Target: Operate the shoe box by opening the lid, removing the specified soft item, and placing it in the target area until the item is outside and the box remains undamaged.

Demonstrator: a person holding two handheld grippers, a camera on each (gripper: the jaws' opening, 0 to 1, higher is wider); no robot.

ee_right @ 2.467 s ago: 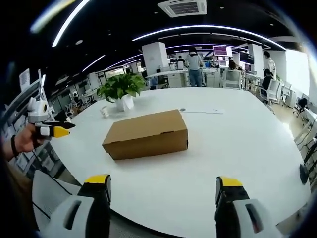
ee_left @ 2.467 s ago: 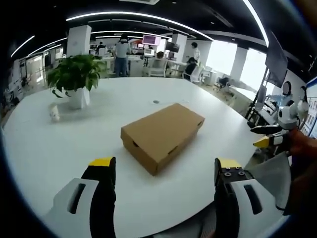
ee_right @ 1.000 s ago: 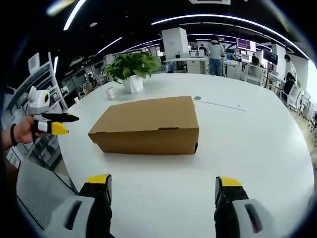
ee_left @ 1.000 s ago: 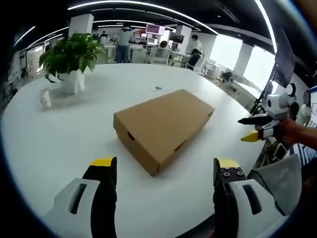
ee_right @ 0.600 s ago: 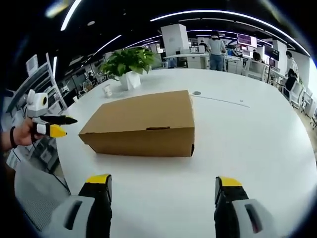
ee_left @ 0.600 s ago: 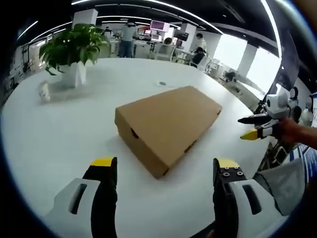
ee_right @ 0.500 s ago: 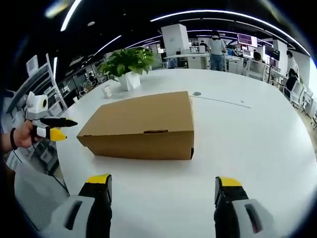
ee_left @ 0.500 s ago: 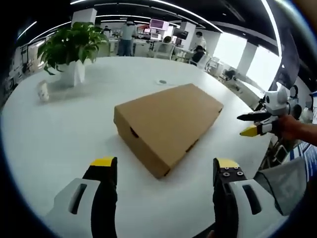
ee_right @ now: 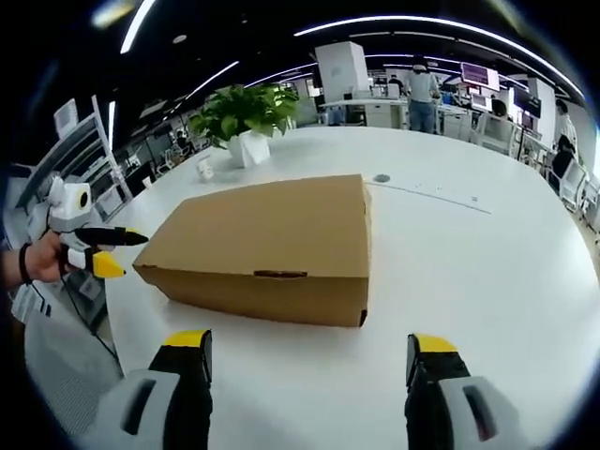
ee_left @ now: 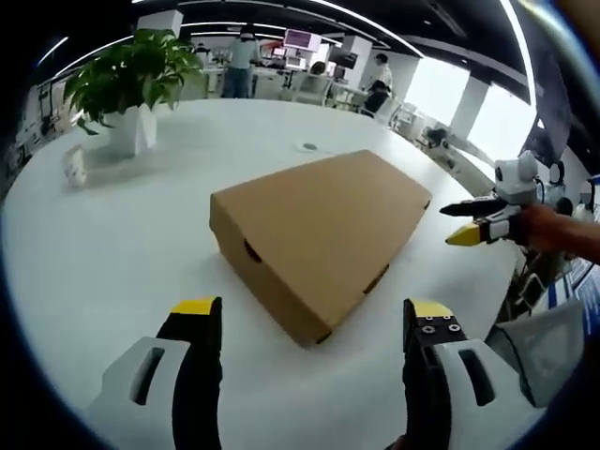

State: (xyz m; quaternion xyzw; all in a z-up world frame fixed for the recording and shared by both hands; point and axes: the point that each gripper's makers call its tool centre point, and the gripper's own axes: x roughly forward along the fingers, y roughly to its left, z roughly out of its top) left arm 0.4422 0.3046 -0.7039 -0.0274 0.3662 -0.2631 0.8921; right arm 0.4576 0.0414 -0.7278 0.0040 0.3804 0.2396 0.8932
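Shoe box [ee_left: 323,239], lid closed, lies ahead of both spread-jawed grippers, left gripper [ee_left: 312,319] and right gripper [ee_right: 307,356], untouched.

Open-plan office: rows of desks with monitors [ee_left: 302,40], strip ceiling lights, round white meeting table [ee_right: 487,253], potted plant [ee_left: 127,80].

White table [ee_left: 112,244]: box [ee_left: 323,234], plant [ee_left: 127,84], perhaps cup [ee_left: 73,166]

Potted plant [ee_left: 127,80] on white round table [ee_left: 84,244] — small cup [ee_left: 72,166] beside it
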